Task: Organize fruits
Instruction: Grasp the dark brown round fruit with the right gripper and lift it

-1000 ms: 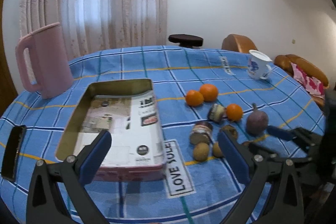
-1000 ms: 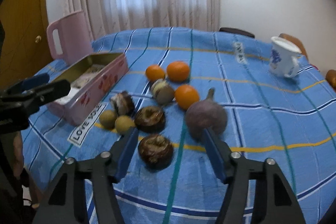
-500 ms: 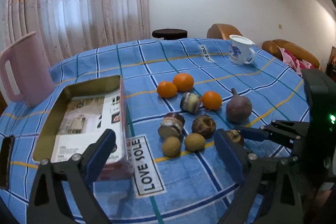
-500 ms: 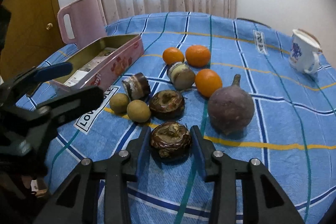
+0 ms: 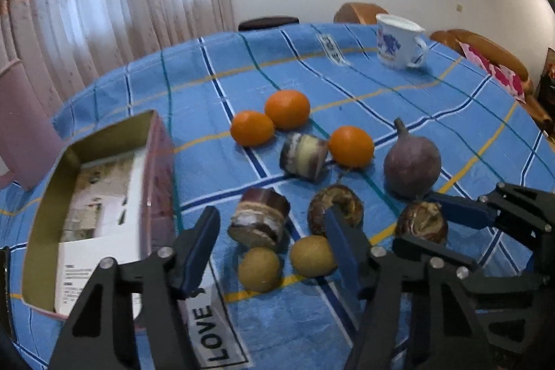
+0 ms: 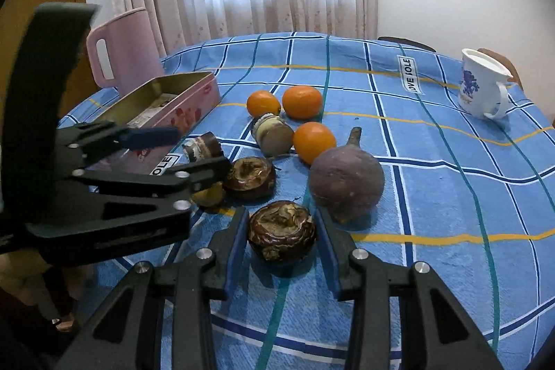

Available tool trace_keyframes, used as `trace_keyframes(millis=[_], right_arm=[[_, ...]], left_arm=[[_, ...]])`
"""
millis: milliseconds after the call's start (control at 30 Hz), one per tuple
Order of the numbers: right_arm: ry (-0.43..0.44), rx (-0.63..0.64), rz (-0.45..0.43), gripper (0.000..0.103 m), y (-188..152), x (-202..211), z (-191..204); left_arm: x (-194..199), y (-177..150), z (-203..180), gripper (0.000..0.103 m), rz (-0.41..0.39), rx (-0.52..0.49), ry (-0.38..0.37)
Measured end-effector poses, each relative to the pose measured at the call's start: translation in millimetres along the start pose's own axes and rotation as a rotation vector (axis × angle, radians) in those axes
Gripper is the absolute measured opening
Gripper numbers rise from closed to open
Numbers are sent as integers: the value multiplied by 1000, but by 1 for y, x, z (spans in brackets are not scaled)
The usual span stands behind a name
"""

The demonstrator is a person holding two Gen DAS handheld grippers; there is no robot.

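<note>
Fruits lie in a cluster on the blue checked tablecloth: three oranges, a big purple fruit, dark brown shrivelled fruits and two small green-brown fruits. My right gripper has its pads on both sides of a dark brown fruit, which rests on the cloth. My left gripper is open, low over the small fruits and a brown layered fruit. It shows in the right wrist view too.
An open pink tin box with papers inside lies at the left. A pink jug stands behind it. A white mug stands at the far right. A "LOVE SOLE" label is on the cloth.
My left gripper has moved right and forward, down over the small fruits. My right gripper has moved in and closed its jaws around the dark brown fruit.
</note>
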State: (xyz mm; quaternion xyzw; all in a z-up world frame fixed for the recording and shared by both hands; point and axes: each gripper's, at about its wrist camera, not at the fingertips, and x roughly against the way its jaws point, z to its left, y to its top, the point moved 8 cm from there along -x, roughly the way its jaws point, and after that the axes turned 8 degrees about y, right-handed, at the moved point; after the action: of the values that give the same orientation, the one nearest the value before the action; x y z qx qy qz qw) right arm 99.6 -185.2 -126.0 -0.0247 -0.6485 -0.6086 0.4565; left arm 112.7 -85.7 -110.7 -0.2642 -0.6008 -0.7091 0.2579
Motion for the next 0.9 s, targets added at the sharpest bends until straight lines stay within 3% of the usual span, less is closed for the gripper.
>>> trace_keyframes(millis=[100,133,167,300,667,867,900], right_arm=[[6,-5,-6,41,-1,1,0],[7,-5,-11,40,0,2,0],[7,-5,-14,40,0,2,1],[7,1,-41,40,1,6,1],[-30,57,-100,40,12,18,12],[-38,137,-107,40,34,16,33],[-36,149,-106,40,38,14,36]], left_arm=[[-2,1,3,57,4,23,-22],[-2,1,6,51,5,27,-10],[-2,1,7,36,2,26,6],[0,2,13,35,-7,50,-32],[24,7,27,35,-102,101,-45],[41,13,55,30,-156,139,21],[43,14,61,16,-162,143,14]])
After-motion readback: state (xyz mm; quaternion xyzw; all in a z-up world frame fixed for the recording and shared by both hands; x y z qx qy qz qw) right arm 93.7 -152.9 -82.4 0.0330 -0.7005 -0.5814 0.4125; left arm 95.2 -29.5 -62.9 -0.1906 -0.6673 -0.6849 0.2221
